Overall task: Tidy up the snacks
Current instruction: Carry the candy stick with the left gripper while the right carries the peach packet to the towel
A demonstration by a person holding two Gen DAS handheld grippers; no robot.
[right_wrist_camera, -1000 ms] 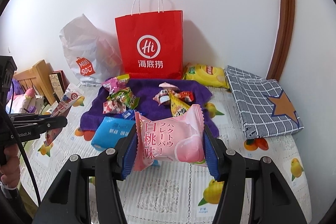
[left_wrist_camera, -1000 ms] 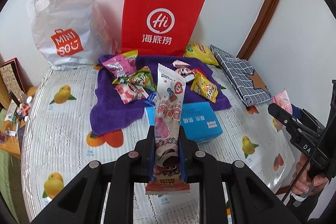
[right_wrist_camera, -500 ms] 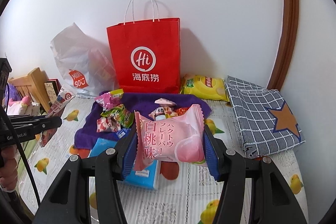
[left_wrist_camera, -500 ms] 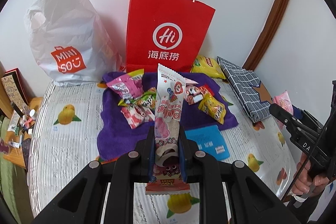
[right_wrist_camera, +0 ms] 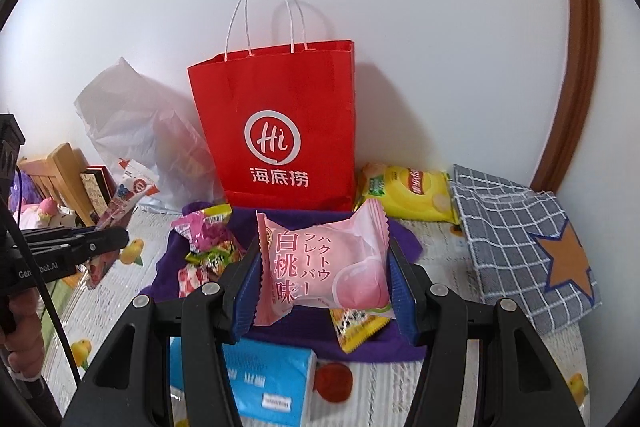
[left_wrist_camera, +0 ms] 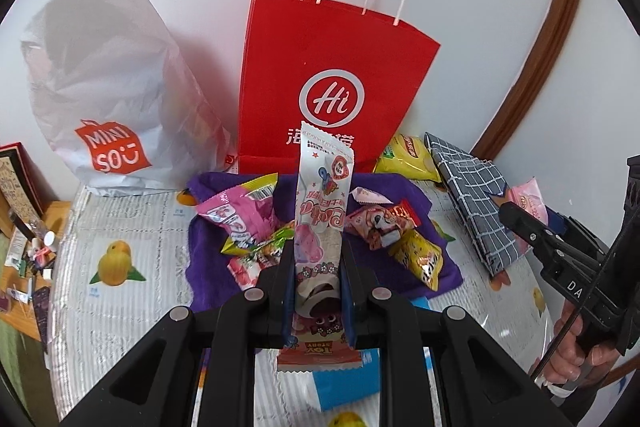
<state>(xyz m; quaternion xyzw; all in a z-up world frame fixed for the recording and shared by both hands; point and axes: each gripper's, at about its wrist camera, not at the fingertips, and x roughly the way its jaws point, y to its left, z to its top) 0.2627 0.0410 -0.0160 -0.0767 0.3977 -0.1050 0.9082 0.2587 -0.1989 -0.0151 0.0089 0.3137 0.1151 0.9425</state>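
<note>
My left gripper point(left_wrist_camera: 316, 279) is shut on a long white and pink snack stick packet point(left_wrist_camera: 320, 211) that stands upright between its jaws. My right gripper point(right_wrist_camera: 324, 275) is shut on a pink peach-flavour pastry packet point(right_wrist_camera: 320, 263), held across its blue pads. Both hover over a purple towel point(left_wrist_camera: 400, 187) strewn with several small snack packets point(left_wrist_camera: 240, 219). Behind the towel a red paper bag point(left_wrist_camera: 328, 79) with white handles stands upright against the wall. In the right wrist view the same red paper bag point(right_wrist_camera: 280, 123) rises just beyond the held pastry packet.
A white plastic shop bag point(left_wrist_camera: 108, 87) slumps left of the red one. A yellow chip bag point(right_wrist_camera: 408, 191) and a grey checked pouch with an orange star point(right_wrist_camera: 528, 243) lie at the right. A blue tissue pack point(right_wrist_camera: 264, 383) sits under the grippers. Wooden furniture point(right_wrist_camera: 60, 167) borders the left.
Both grippers have moved forward toward the red bag, each keeping its packet. The bag and towel now look larger and closer, and the blue tissue pack has slid under the jaws.
</note>
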